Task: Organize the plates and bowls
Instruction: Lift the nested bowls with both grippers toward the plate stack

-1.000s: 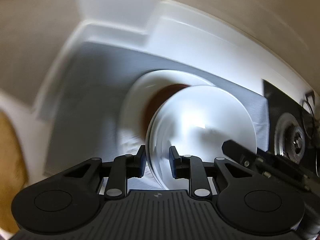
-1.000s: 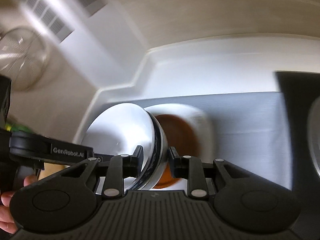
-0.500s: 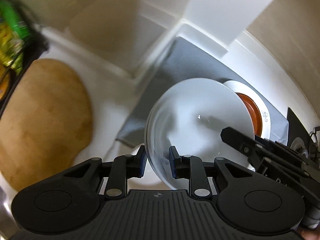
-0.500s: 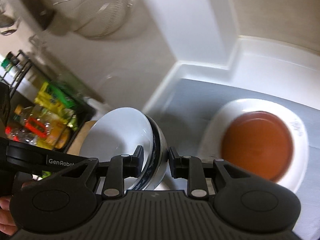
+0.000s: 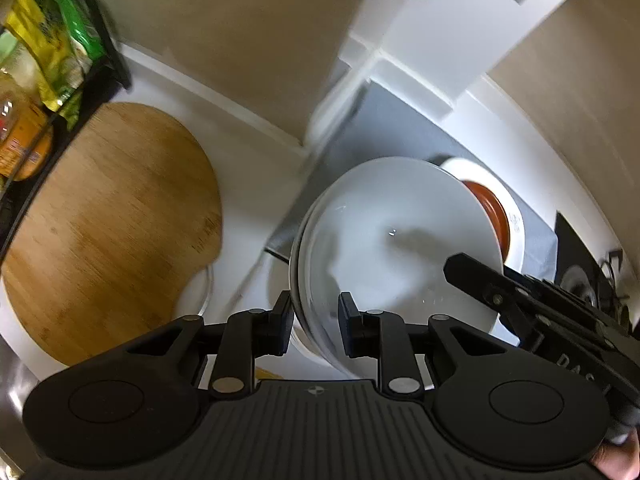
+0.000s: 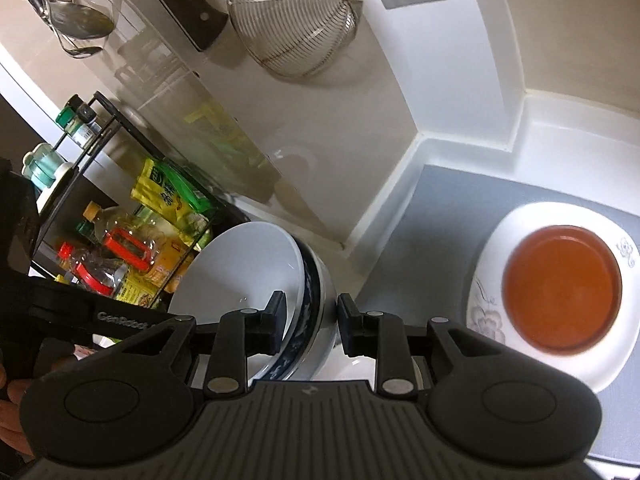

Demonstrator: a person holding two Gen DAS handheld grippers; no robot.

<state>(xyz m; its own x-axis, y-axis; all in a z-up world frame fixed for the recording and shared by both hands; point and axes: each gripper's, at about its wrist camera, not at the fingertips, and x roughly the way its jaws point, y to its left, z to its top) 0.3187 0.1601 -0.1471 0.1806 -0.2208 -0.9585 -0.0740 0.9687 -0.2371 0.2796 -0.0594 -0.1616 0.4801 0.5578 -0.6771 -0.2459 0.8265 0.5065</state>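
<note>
White bowl (image 5: 392, 240) rim sits clamped between both claws (image 5: 313, 322) (image 6: 311, 322).

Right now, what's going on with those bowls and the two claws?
Both claws are clamped on one stack of bowls, each gripping an opposite rim, and holding it tilted in the air. The left claw pinches the near rim in its view; the right claw grips the side where a blue-patterned bowl sits under the white one. Off to the side, a white plate holding a brown dish rests on the gray mat. A wooden board lies on the counter.
</note>
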